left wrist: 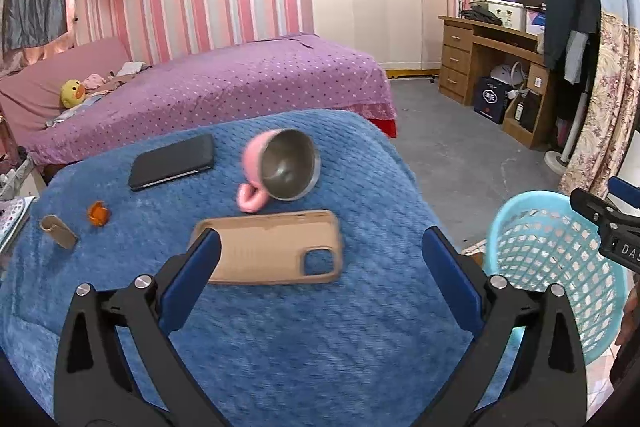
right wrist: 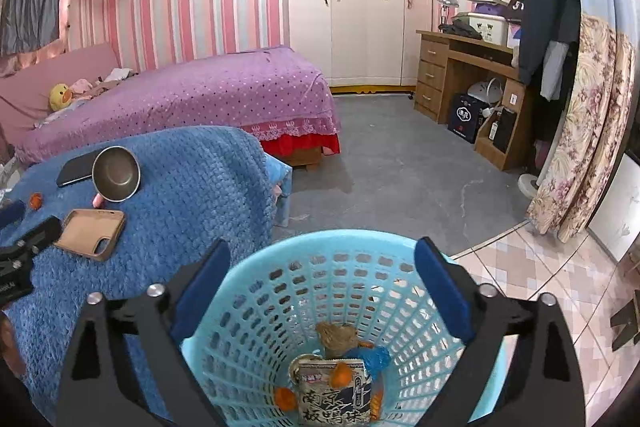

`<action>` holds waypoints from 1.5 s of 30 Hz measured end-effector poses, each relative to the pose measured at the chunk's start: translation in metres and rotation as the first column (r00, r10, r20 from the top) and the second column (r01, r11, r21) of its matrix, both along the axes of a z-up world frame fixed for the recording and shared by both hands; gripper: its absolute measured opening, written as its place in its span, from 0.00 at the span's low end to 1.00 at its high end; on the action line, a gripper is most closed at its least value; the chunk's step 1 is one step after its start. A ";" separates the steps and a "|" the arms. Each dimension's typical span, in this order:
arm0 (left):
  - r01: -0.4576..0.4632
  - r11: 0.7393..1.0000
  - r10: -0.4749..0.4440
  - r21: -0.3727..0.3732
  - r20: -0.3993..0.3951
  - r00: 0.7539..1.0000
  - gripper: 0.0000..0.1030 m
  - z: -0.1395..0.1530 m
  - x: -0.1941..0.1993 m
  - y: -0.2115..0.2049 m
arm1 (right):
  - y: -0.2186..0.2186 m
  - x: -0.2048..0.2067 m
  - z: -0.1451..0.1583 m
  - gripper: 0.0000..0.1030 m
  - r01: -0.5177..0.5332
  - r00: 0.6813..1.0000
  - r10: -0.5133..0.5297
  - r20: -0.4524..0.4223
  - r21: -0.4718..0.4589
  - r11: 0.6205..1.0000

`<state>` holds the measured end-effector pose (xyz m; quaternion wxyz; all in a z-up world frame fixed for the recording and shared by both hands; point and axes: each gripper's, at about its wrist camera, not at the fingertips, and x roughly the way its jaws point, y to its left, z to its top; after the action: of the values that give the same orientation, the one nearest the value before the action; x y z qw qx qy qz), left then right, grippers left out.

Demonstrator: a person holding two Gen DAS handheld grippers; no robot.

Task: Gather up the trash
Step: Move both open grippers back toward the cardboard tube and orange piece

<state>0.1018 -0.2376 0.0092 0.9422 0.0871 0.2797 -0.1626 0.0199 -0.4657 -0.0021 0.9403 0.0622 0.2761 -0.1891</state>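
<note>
My left gripper (left wrist: 320, 247) stands open over a blue blanket (left wrist: 304, 339), with nothing between its fingers. Just ahead of it lies a tan phone case (left wrist: 276, 247). To the left are a piece of orange peel (left wrist: 98, 214) and a small brown cardboard scrap (left wrist: 58, 231). My right gripper (right wrist: 323, 251) is open above a light blue mesh basket (right wrist: 360, 237) and holds nothing. In the basket lie a printed snack wrapper (right wrist: 332, 395), orange peels (right wrist: 284, 397), a brown crumpled wad (right wrist: 336, 337) and a blue scrap (right wrist: 372, 355).
A pink mug (left wrist: 280, 167) with a metal inside lies on its side next to a black phone (left wrist: 172, 161). Behind is a purple bed (left wrist: 240, 83). A wooden desk (left wrist: 492, 67) and hanging clothes stand at the right. The basket stands on the floor to the right of the blanket's edge.
</note>
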 end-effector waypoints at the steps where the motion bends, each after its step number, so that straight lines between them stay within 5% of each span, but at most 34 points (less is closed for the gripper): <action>1: -0.008 1.000 0.008 0.003 0.005 1.000 0.94 0.002 0.003 0.007 | 0.006 0.004 0.001 0.93 0.000 1.000 0.000 -0.002 -0.014 1.000; 25: -0.210 0.978 0.211 0.006 -0.028 0.977 0.94 -0.009 0.069 0.155 | 0.116 0.075 -0.006 0.95 -0.146 0.989 0.144 -0.046 -0.061 0.987; 45: -0.378 0.926 0.378 0.010 -0.074 0.923 0.94 -0.023 0.110 0.266 | 0.198 0.123 -0.014 0.95 -0.254 0.967 0.253 -0.044 -0.024 0.967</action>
<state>0.2117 0.0286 -0.0139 0.9450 0.0232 0.3257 0.0181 0.1429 -0.2675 -0.0163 0.9518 0.0090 0.2979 -0.0726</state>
